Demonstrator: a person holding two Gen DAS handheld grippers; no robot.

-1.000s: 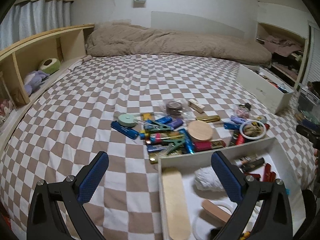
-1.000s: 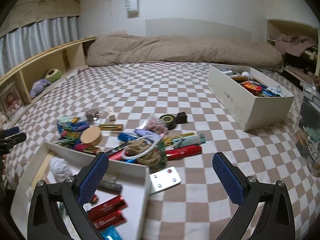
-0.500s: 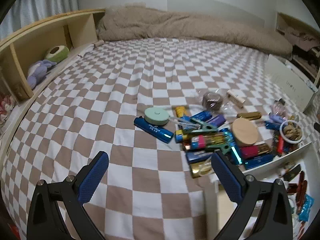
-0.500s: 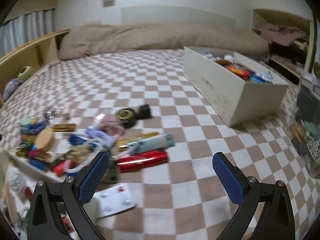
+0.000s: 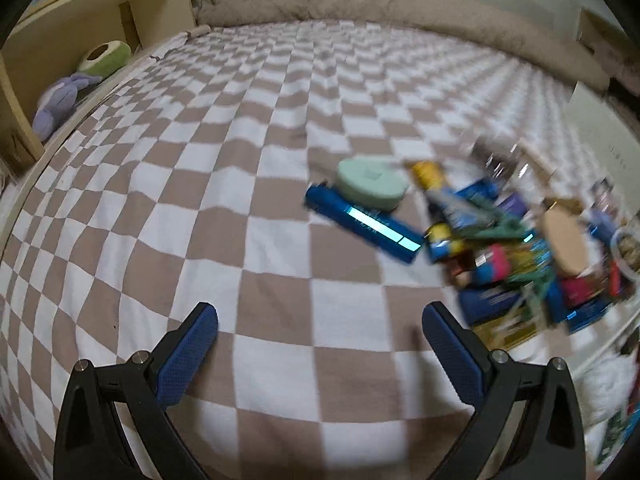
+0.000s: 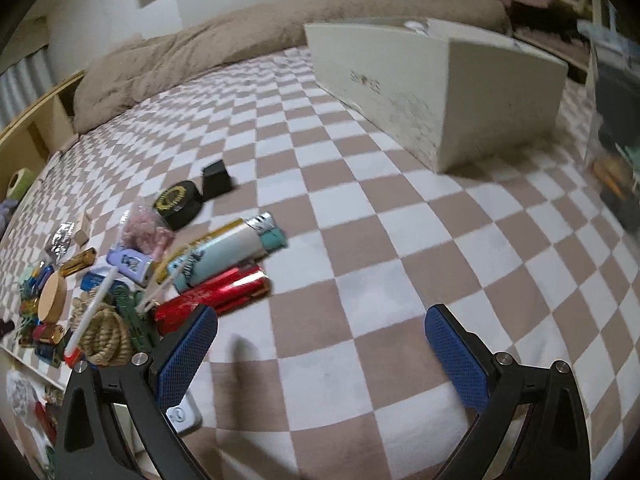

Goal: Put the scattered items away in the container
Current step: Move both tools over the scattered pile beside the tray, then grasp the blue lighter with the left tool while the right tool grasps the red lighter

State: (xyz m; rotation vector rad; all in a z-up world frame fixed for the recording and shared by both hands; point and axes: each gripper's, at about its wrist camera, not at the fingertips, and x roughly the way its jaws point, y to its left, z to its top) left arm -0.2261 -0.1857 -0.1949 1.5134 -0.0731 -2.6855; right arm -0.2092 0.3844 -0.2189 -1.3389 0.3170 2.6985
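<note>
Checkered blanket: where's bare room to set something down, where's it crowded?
Free: the blanket left of the blue lighter, out to the wooden shelf; also between the red lighter and the white box. Crowded: the pile around the rope coil.

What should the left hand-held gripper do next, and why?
Probably ease forward and right toward the blue tube. The left hand-held gripper is open and empty over bare bedspread, and that tube is the nearest loose item, at the pile's edge.
</note>
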